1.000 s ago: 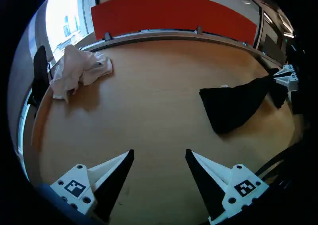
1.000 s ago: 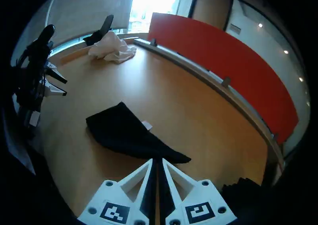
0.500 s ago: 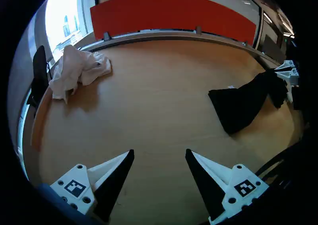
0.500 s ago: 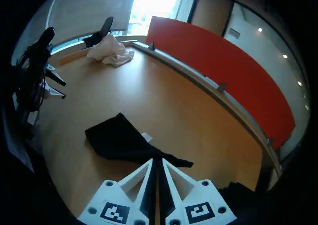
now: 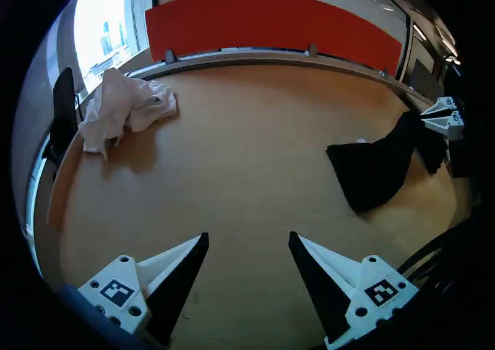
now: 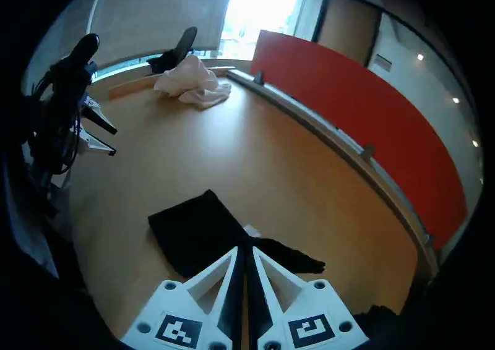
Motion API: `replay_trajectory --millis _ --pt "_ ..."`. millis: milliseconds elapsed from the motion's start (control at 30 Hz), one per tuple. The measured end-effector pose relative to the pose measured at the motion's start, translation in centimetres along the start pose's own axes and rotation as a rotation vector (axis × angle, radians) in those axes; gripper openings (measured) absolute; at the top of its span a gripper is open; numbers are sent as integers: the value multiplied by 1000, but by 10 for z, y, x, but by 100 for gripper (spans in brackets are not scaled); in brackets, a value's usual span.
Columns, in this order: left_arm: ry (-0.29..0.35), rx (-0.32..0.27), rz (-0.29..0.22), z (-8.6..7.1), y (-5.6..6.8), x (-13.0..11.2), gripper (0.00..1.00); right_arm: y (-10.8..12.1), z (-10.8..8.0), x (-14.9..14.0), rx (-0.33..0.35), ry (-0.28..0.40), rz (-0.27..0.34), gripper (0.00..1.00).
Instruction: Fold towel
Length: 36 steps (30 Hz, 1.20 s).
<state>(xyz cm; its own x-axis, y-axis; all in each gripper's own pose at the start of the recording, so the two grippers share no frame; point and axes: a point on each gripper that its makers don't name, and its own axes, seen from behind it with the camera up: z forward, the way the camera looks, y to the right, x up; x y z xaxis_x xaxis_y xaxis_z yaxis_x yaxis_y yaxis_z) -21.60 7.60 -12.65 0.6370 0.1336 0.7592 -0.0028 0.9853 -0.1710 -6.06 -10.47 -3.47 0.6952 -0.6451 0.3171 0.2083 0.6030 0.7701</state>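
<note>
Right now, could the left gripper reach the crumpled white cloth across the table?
Probably yes: the left gripper is open and holds nothing, and bare wooden table lies between it and the crumpled white cloth.

One black towel point(image 5: 374, 174). One heap of pale cloth point(image 5: 124, 106). One big wooden table point(image 5: 247, 164). One long red board point(image 5: 272, 19) along the far edge of the table. One black chair point(image 5: 62, 112). Two grippers: the left gripper point(image 5: 247, 235) and the right gripper point(image 6: 245, 250). Two white fingers point(image 5: 328, 269) on each, four in all. One black-and-white square tag point(image 5: 117, 291) on each finger, four in all.
</note>
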Motion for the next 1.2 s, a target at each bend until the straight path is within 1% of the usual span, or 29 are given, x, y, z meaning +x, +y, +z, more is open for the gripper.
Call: replay_trajectory --millis 100,300,500,700,800,900,1200 --pt "5 2 -4 -2 -2 2 96 -12 8 6 30 1 -14 10" --pt "14 2 -29 -6 -7 3 96 -38 25 16 89 1 -38 11" --pt "20 14 -42 -12 -17 2 96 -63 43 24 148 -3 -61 11" --pt "26 30 -59 -20 -26 -2 96 -87 63 24 208 -22 -71 11" --pt "26 37 -70 -23 -30 -5 96 -93 70 20 224 -36 -71 11" --pt "27 43 -77 -25 -33 -8 96 -96 73 20 232 -40 -69 11" --pt "28 44 -83 -26 -35 -10 96 -97 73 19 237 -50 -62 12"
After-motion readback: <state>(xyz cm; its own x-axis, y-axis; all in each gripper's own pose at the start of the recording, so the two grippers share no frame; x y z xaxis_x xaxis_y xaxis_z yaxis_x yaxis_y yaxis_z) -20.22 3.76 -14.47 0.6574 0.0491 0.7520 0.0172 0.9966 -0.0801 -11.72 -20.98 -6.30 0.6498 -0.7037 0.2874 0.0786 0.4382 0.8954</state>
